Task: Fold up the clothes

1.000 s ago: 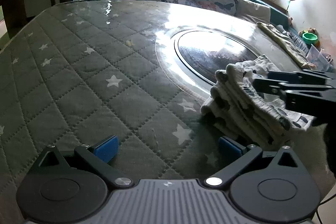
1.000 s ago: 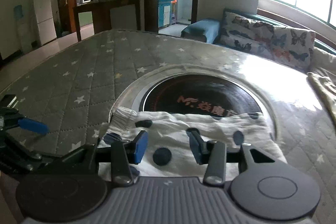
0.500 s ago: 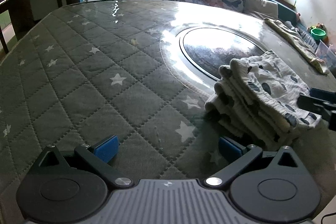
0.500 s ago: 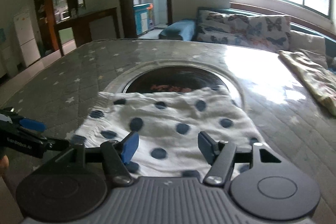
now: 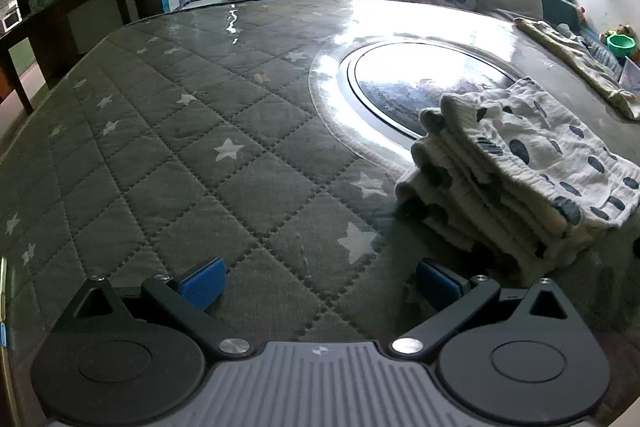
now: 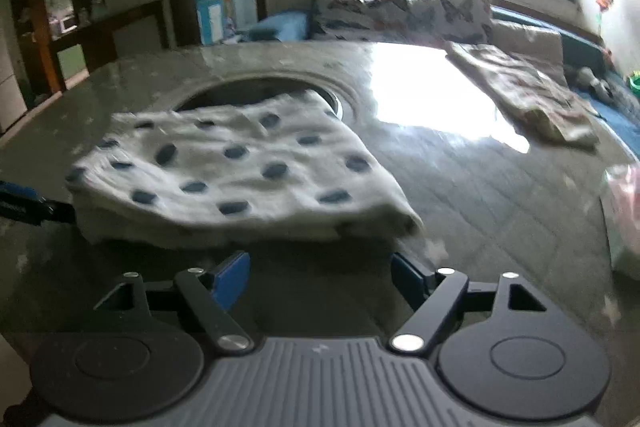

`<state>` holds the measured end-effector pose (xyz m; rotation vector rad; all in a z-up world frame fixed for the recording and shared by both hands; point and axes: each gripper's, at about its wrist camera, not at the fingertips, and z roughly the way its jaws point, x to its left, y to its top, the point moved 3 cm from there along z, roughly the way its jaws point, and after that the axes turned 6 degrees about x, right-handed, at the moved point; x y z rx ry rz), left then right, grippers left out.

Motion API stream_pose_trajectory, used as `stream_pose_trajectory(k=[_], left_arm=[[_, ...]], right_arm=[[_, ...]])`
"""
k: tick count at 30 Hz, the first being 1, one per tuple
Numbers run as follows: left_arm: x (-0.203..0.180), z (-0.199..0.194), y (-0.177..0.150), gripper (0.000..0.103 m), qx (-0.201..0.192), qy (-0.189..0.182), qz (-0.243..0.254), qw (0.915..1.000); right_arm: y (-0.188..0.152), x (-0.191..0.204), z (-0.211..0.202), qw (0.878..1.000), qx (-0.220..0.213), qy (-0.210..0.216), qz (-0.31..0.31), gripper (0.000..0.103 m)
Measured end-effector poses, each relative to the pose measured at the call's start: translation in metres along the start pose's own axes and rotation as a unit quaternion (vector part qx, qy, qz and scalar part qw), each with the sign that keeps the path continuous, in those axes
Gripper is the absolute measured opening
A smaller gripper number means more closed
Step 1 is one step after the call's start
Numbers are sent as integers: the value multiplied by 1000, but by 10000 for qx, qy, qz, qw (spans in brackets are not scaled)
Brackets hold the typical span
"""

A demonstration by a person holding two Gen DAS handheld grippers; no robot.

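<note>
— What are you looking at, biggest thing first?

— I am looking over the round table under a grey quilted star-print cover (image 5: 168,131). Its dark glass centre disc (image 5: 420,83) is lying toward one o'clock in my left view. The folded white cotton garment with dark blue dots (image 5: 520,171) is resting on the cover at three o'clock there, its far edge overlapping the disc rim. In my right view it is sitting at about eleven o'clock (image 6: 240,167), just beyond the pads. A crumpled beige patterned cloth (image 6: 524,91) is lying well apart at two o'clock.

— And your tools?

— My left gripper (image 5: 320,285) is standing wide apart with nothing between its blue pads, just beside the garment's near corner. My right gripper (image 6: 320,281) is spreading its jaws, and nothing is lying between them; the garment is sitting clear in front.

— So what is the step?

— I am judging that this piece is folded and I am letting it go. To do it well, I am keeping both tools low and clear of the stacked edges, so no layer is getting dragged loose.

— Any writing?

— I am making out no readable lettering on the disc; glare and blur are hiding it.
</note>
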<state>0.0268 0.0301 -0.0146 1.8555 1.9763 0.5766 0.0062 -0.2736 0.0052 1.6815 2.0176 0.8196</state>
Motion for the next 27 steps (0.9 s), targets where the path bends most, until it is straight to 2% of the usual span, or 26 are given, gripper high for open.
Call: stream_pose_trajectory(k=[9, 15, 27], left_arm=[[0, 1, -2, 103, -37, 13, -4, 10000], [1, 0, -2, 103, -64, 18, 9, 10000], [0, 1, -2, 103, -65, 53, -30, 10000]], right_arm=[[-14, -1, 7, 9999, 89, -54, 45, 91], [-16, 4, 11, 9998, 125, -144, -15, 103], [-14, 5, 13, 9996, 208, -189, 61, 103]])
